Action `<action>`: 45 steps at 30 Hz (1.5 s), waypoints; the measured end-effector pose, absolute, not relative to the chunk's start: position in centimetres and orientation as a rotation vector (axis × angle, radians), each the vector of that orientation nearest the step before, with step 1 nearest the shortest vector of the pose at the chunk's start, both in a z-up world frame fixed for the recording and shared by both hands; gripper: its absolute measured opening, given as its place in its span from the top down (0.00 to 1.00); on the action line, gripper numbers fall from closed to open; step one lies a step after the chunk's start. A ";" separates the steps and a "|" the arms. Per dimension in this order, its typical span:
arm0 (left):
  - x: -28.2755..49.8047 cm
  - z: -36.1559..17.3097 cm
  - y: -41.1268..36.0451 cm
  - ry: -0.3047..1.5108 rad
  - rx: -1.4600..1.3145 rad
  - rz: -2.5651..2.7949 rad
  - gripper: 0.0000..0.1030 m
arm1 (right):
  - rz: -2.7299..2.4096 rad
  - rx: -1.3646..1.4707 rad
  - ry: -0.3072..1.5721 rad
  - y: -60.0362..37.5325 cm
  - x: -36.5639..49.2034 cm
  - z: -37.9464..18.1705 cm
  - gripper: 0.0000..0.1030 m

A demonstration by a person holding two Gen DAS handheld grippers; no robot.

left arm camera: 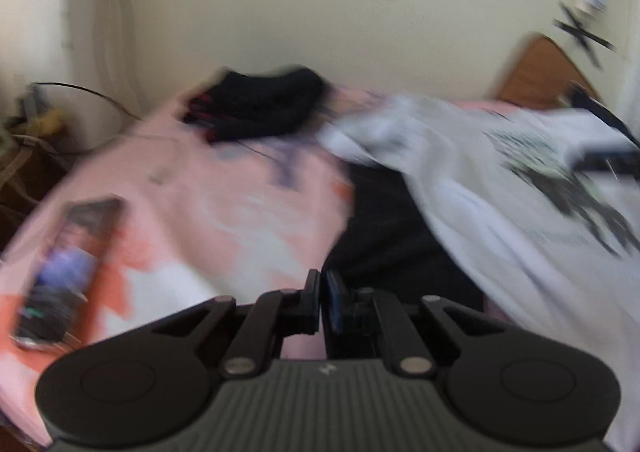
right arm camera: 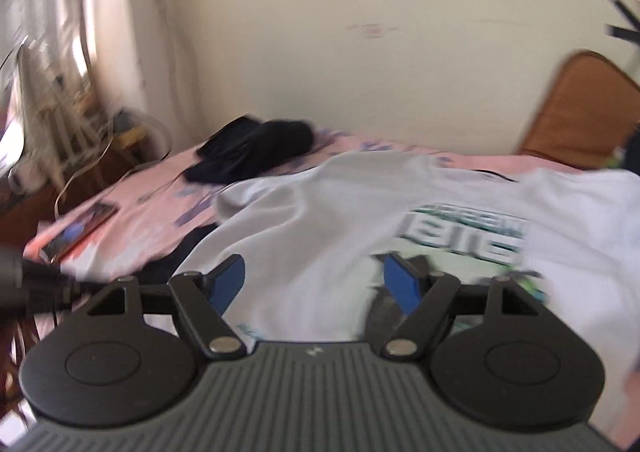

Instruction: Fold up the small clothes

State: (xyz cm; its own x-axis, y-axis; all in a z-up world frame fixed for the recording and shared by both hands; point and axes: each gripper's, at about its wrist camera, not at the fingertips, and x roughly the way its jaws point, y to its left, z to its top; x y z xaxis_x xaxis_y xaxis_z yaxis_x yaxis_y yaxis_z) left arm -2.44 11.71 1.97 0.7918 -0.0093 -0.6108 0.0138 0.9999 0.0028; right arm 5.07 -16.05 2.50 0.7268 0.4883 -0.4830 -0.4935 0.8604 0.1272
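Note:
A white T-shirt (right arm camera: pixel 344 211) with a green and black print lies spread on the pink bedsheet (right arm camera: pixel 152 211); it also shows in the left wrist view (left arm camera: pixel 500 187) at the right. A dark garment (left arm camera: pixel 392 236) lies partly under it. My left gripper (left arm camera: pixel 322 302) is shut with nothing seen between its pads, above the sheet near the dark garment's edge. My right gripper (right arm camera: pixel 314 284) is open and empty, low over the shirt's near part. Both views are blurred by motion.
A black clothes pile (left arm camera: pixel 260 107) sits at the bed's far side by the wall. A phone (left arm camera: pixel 68 268) lies on the sheet at the left. A wooden headboard (right arm camera: pixel 580 115) stands at the right. Cables and a cluttered stand (right arm camera: pixel 60 123) are at the left.

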 end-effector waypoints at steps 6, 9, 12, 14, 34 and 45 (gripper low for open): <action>1.7 7.9 18.5 0.505 -0.109 0.184 0.95 | 0.510 0.019 0.577 -15.5 6.7 0.0 0.24; 4.5 10.3 20.6 0.475 -0.200 0.212 0.95 | 0.482 0.074 0.665 -16.4 7.7 -2.0 0.22; 7.0 12.4 21.1 0.452 -0.263 0.211 0.95 | 0.487 0.105 0.670 -16.7 7.4 -2.0 0.13; 8.4 14.4 20.7 0.424 -0.321 0.166 0.95 | 0.484 0.086 0.666 -16.3 7.2 -2.0 0.12; 8.9 20.7 -11.9 0.245 0.291 -0.715 0.26 | 0.501 0.239 0.653 -19.1 7.3 -2.1 0.11; 16.8 12.9 1.8 0.534 0.178 -0.242 0.27 | 0.538 0.251 0.584 -22.4 6.7 1.3 0.11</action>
State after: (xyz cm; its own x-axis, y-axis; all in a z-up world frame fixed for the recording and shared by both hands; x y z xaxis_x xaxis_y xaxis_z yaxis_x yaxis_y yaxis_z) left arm 16.79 1.80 12.92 0.8336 -0.1808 -0.5219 0.2729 0.9564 0.1045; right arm 6.68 -22.41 1.29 0.7028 0.5470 -0.4547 -0.4088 0.8338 0.3711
